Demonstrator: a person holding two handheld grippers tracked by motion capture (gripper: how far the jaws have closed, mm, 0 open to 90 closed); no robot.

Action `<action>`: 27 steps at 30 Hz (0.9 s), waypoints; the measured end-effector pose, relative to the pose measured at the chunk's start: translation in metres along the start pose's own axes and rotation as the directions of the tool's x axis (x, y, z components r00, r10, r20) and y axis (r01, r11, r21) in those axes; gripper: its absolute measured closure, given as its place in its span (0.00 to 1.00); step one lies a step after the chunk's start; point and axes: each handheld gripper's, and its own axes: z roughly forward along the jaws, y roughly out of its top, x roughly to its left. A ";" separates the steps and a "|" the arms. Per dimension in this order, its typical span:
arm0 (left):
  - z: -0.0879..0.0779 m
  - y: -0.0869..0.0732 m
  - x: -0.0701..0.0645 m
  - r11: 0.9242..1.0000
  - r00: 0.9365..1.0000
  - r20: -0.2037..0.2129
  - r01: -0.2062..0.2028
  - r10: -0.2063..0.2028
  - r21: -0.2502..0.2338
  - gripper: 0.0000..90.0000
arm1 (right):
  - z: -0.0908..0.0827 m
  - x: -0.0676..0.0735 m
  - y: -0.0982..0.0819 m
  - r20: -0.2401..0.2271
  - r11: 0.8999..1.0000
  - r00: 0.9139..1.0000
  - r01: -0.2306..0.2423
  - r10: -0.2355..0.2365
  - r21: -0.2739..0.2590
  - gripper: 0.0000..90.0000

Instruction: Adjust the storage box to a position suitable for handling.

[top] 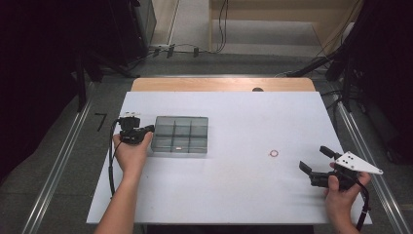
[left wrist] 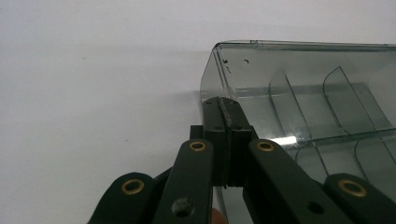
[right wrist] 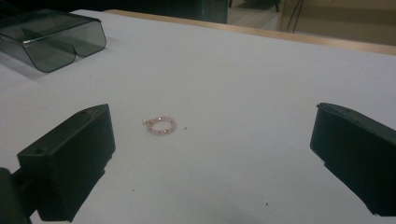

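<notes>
A smoky clear plastic box point(top: 180, 134) with several compartments lies at the table's left. My left gripper point(top: 149, 129) is at its left side, jaws pressed together with the box's left wall point(left wrist: 208, 77) pinched at their tips. A small pink beaded ring point(top: 274, 153) lies on the white table to the right of centre. My right gripper point(top: 314, 158) rests low near the right edge, jaws wide open and pointing at the ring point(right wrist: 159, 125), which lies a short way ahead of them, untouched. A small pale item point(top: 178, 147) sits in a front compartment.
The white tabletop point(top: 234, 185) has a wooden strip point(top: 221, 84) along its far edge. Metal rails point(top: 58, 161) run along both sides of the table, with cables and dark stands on the floor beyond.
</notes>
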 end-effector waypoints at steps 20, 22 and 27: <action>0.005 -0.003 -0.027 0.999 0.998 0.056 -0.035 0.034 0.005 1.00 | 0.000 0.000 0.000 -0.001 1.000 1.000 -0.001 0.001 -0.001 0.00; 0.006 -0.003 -0.030 0.999 0.997 0.065 -0.038 0.037 0.008 1.00 | 0.000 0.000 0.000 -0.001 1.000 1.000 -0.001 0.001 -0.001 0.00; 0.008 -0.004 -0.039 0.999 0.995 0.084 -0.050 0.049 0.012 1.00 | 0.000 0.000 0.000 -0.001 1.000 1.000 -0.001 0.001 -0.001 0.00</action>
